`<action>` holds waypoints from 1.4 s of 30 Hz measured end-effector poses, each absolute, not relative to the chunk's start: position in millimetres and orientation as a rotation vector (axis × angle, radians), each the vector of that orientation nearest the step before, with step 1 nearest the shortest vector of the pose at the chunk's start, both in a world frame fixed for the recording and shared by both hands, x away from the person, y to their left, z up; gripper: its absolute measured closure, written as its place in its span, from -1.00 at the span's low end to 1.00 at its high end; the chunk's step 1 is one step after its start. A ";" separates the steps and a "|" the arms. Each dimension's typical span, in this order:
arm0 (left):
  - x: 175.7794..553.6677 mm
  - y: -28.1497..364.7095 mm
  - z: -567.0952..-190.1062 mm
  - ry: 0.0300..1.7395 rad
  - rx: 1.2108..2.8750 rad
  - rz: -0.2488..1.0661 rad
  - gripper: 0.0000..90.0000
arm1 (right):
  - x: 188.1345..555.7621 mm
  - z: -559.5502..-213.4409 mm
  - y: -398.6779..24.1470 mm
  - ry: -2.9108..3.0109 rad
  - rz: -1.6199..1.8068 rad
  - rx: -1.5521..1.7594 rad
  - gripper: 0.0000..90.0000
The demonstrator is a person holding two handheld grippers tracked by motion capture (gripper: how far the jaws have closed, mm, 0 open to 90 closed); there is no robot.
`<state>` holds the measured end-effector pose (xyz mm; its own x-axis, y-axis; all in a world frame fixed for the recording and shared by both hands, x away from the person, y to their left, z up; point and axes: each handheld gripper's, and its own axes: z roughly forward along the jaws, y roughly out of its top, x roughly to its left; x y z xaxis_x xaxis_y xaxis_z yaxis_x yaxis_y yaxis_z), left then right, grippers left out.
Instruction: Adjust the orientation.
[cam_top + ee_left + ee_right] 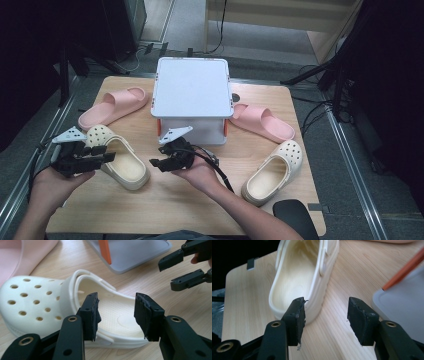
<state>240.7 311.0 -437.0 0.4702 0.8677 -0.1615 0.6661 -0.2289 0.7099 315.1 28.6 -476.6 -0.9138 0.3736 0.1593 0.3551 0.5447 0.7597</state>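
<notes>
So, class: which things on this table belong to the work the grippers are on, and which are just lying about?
In the job:
- left cream clog, lying between the two grippers
- left gripper, jaws open
- right gripper, jaws open

Lying about:
- right cream clog
- two pink slides
- white shelf rack

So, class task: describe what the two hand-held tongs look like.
Both the left tongs and right tongs are black, each with two flat rectangular pads, brass-ringed screw holes, a grey three-cornered plate on top and a trailing black cable.
</notes>
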 end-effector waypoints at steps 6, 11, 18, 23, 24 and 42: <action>241.9 321.2 -438.0 1.270 1.956 0.331 0.14 | 318.4 -475.4 60.1 2.725 1.354 0.624 0.09; 242.4 324.8 -437.7 1.277 1.965 0.338 0.15 | 324.0 -479.5 79.9 2.727 1.330 0.618 0.09; 243.0 332.8 -436.4 1.281 1.943 0.347 0.13 | 339.6 -492.2 114.2 2.729 1.284 0.657 0.12; 243.5 336.1 -436.8 1.288 1.941 0.354 0.12 | 343.2 -497.8 125.1 2.731 1.275 0.664 0.16; 243.6 336.8 -436.9 1.290 1.940 0.354 0.12 | 343.8 -498.9 127.2 2.728 1.269 0.666 0.17; 238.6 351.2 -433.6 1.313 1.877 0.410 0.17 | 347.1 -495.2 145.8 2.782 1.195 0.720 0.76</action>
